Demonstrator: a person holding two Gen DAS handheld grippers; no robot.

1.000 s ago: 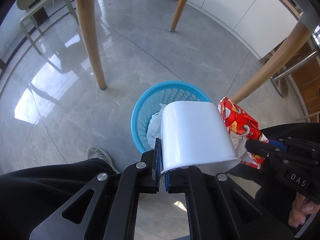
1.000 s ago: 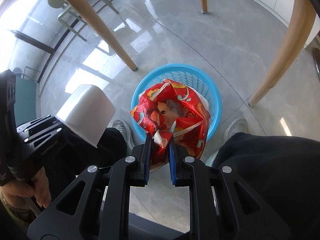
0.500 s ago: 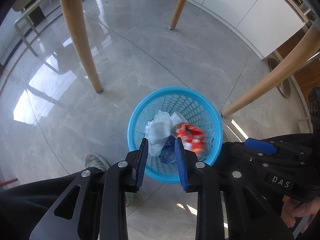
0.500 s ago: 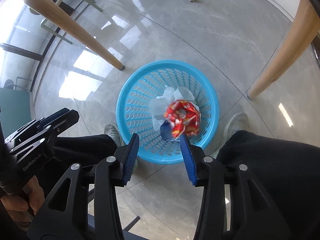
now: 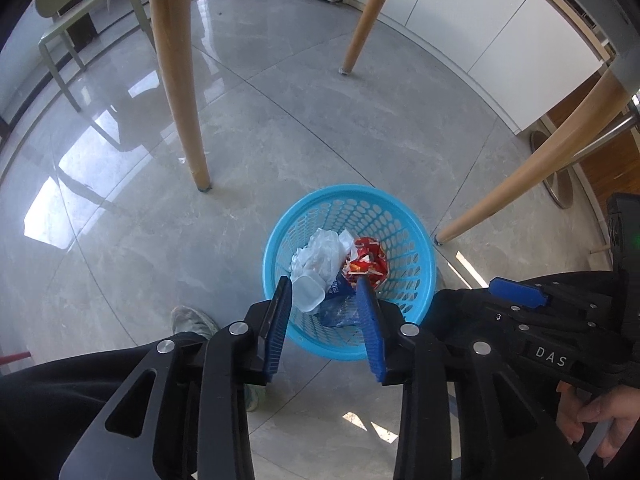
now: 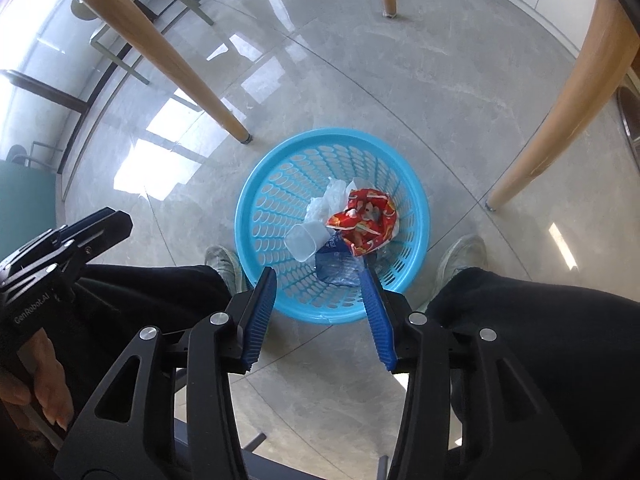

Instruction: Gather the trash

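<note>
L wrist view: left claw [image 5: 326,308] hangs steeply over the blue mesh basket [image 5: 416,280] on the grey tile floor [image 5: 280,140]. Jaws are spread and opening, nothing between the pads, only basket contents seen through the gap. Inside the basket: a white plastic cup [image 5: 307,294] on its side at the near-left, crumpled white paper [image 5: 320,256] behind it, a red snack wrapper [image 5: 366,266] to the right of that, and a blue wrapper [image 5: 340,304] at the near edge. Wooden table legs [image 5: 180,92] stand around the basket; the person's shoe [image 5: 192,322] is just beside its near-left rim. The right claw's body shows at the frame's right, beside the basket.

R wrist view: right claw [image 6: 320,290] also points down over the same basket [image 6: 260,208], jaws spread and opening, nothing gripped. The red wrapper [image 6: 366,222] lies right of centre in the basket, cup [image 6: 300,242] left of it, blue wrapper [image 6: 338,266] nearest the claw, white paper [image 6: 326,200] at the back. The person's shoes flank the basket's near rim.

Judgement: drop step looks done, all trash seen sits w/in the basket. To finish well, let both claws open fully, lift straight up w/o snagging the rim, then check the floor around the basket for strays.
</note>
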